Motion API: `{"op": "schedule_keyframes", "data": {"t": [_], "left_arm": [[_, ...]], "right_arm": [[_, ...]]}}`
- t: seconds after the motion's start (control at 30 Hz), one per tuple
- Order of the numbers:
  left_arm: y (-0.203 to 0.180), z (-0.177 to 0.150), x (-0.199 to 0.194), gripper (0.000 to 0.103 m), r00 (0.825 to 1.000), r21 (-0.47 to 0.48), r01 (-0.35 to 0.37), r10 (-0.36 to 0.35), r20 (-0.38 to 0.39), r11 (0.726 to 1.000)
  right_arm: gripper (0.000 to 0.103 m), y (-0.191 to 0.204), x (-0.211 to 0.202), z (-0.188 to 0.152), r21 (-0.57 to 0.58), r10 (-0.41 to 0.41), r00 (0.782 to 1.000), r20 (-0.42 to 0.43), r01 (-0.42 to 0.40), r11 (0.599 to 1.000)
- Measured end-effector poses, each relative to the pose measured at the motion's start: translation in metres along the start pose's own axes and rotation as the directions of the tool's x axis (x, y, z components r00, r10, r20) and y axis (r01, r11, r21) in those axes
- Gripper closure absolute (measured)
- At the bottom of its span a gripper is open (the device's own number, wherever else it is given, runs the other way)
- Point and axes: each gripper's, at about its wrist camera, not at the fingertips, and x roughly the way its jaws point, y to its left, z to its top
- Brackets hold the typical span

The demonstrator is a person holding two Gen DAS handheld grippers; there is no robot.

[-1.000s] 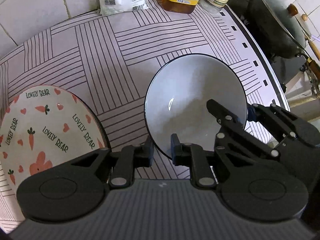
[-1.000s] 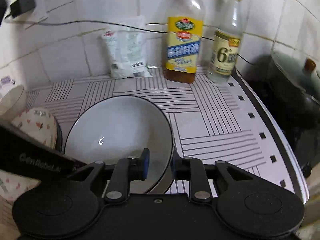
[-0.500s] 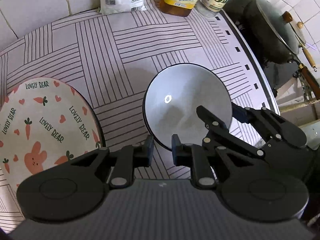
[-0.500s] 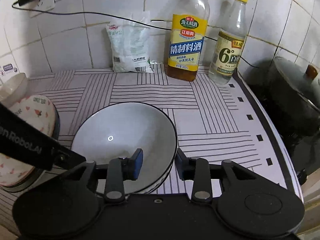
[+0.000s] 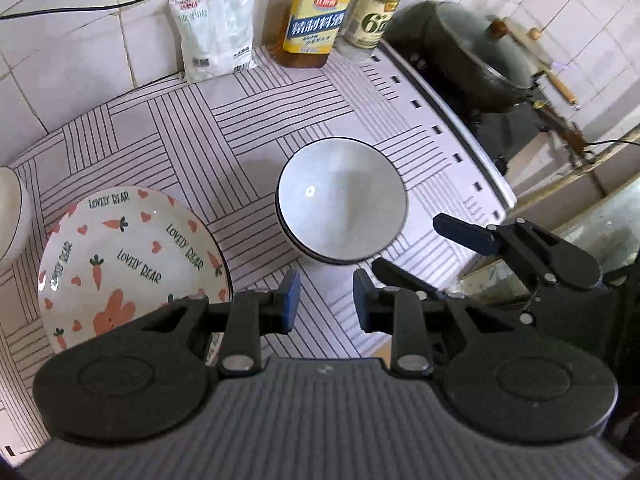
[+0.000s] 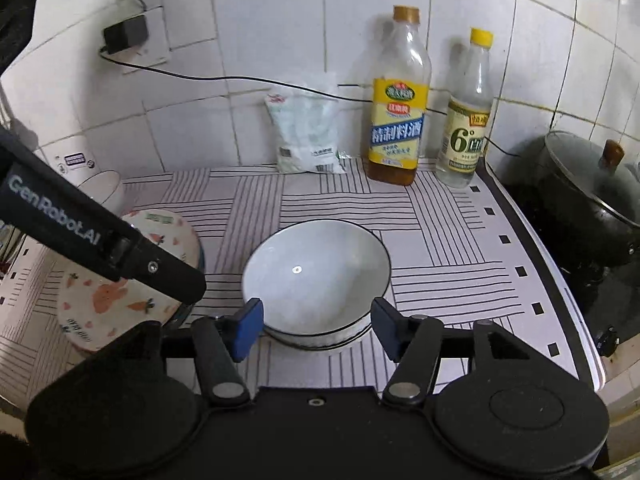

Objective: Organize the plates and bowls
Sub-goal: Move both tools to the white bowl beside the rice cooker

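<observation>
A white bowl with a dark rim [image 5: 342, 200] [image 6: 316, 276] stands on the striped counter, seemingly stacked on a second bowl. A carrot-and-rabbit plate [image 5: 128, 264] [image 6: 120, 292] lies to its left. A small white bowl [image 5: 10, 212] [image 6: 102, 190] sits at the far left. My left gripper [image 5: 325, 300] is open and empty, above the counter just short of the bowl. My right gripper [image 6: 318, 330] is open, its fingers either side of the bowl's near rim, apart from it; it also shows in the left wrist view [image 5: 424, 252].
Against the tiled wall stand a white bag [image 6: 304, 136], a cooking wine bottle [image 6: 396, 128] and a vinegar bottle [image 6: 466, 136]. A lidded black wok [image 6: 592, 196] sits on the stove to the right. The counter edge [image 6: 560, 320] runs along the right.
Both grippers have opened and pulled back from the bowl's rim. The bowl now rests on the counter.
</observation>
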Motion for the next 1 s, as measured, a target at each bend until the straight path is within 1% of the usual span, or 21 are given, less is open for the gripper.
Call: {"op": "schedule_keyframes", "data": {"t": [0.07, 0.2, 0.27, 0.33, 0.4, 0.43, 0.47, 0.5, 0.6, 0.7, 0.73, 0.77, 0.83, 0.9, 1.0], "left_arm": [[0.004, -0.008, -0.011, 0.075, 1.000, -0.005, 0.014, -0.014, 0.014, 1.000], [0.016, -0.024, -0.029, 0.070, 0.999, 0.003, 0.015, -0.015, 0.039, 1.000], [0.026, -0.031, -0.037, 0.068, 1.000, 0.004, 0.003, -0.003, 0.029, 1.000], [0.041, -0.036, -0.047, 0.066, 1.000, -0.018, -0.004, 0.004, 0.018, 1.000], [0.056, -0.040, -0.061, 0.063, 0.999, -0.028, -0.029, 0.030, 0.037, 0.999], [0.064, -0.043, -0.070, 0.063, 0.997, -0.027, -0.042, 0.044, 0.059, 0.999], [0.071, -0.046, -0.077, 0.063, 0.995, -0.024, -0.057, 0.059, 0.076, 0.998], [0.078, -0.049, -0.083, 0.063, 0.994, -0.027, -0.071, 0.073, 0.085, 0.997], [0.103, -0.059, -0.100, 0.063, 0.991, -0.046, -0.084, 0.089, 0.101, 0.995], [0.128, -0.068, -0.117, 0.058, 0.982, -0.068, -0.113, 0.122, 0.143, 0.991], [0.138, -0.070, -0.122, 0.053, 0.978, -0.080, -0.120, 0.132, 0.159, 0.989], [0.149, -0.073, -0.126, 0.051, 0.974, -0.102, -0.126, 0.142, 0.175, 0.987], [0.169, -0.075, -0.133, 0.050, 0.967, -0.141, -0.140, 0.165, 0.192, 0.980], [0.188, -0.076, -0.137, 0.048, 0.957, -0.175, -0.174, 0.208, 0.202, 0.969], [0.221, -0.075, -0.143, 0.038, 0.939, -0.216, -0.221, 0.267, 0.217, 0.951]], "right_arm": [[0.031, 0.009, -0.009, -0.003, -0.018, -0.014, 1.000, 0.026, 0.014, 1.000], [0.029, 0.026, -0.021, -0.010, -0.032, -0.008, 0.998, 0.069, 0.010, 0.999], [0.029, 0.034, -0.024, -0.012, -0.025, -0.007, 0.997, 0.075, 0.009, 1.000], [0.029, 0.045, -0.028, -0.012, -0.023, -0.008, 0.997, 0.073, 0.009, 1.000], [0.027, 0.056, -0.031, -0.010, -0.024, 0.005, 0.997, 0.081, -0.003, 1.000], [0.024, 0.062, -0.032, -0.008, -0.030, 0.014, 0.996, 0.085, -0.011, 0.999], [0.018, 0.069, -0.033, -0.006, -0.042, 0.028, 0.995, 0.093, -0.024, 0.999], [0.016, 0.075, -0.033, -0.005, -0.054, 0.042, 0.994, 0.100, -0.036, 0.998], [0.016, 0.095, -0.031, 0.003, -0.072, 0.078, 0.991, 0.104, -0.071, 0.995], [0.015, 0.119, -0.026, 0.013, -0.119, 0.111, 0.987, 0.113, -0.098, 0.988], [0.014, 0.128, -0.023, 0.018, -0.138, 0.128, 0.985, 0.116, -0.112, 0.984], [0.014, 0.136, -0.019, 0.022, -0.152, 0.148, 0.981, 0.126, -0.128, 0.980], [0.014, 0.150, -0.009, 0.026, -0.175, 0.220, 0.962, 0.159, -0.192, 0.966], [0.014, 0.164, 0.007, 0.029, -0.191, 0.267, 0.952, 0.151, -0.237, 0.953], [0.014, 0.183, 0.037, 0.036, -0.171, 0.292, 0.950, 0.113, -0.271, 0.947]]}}
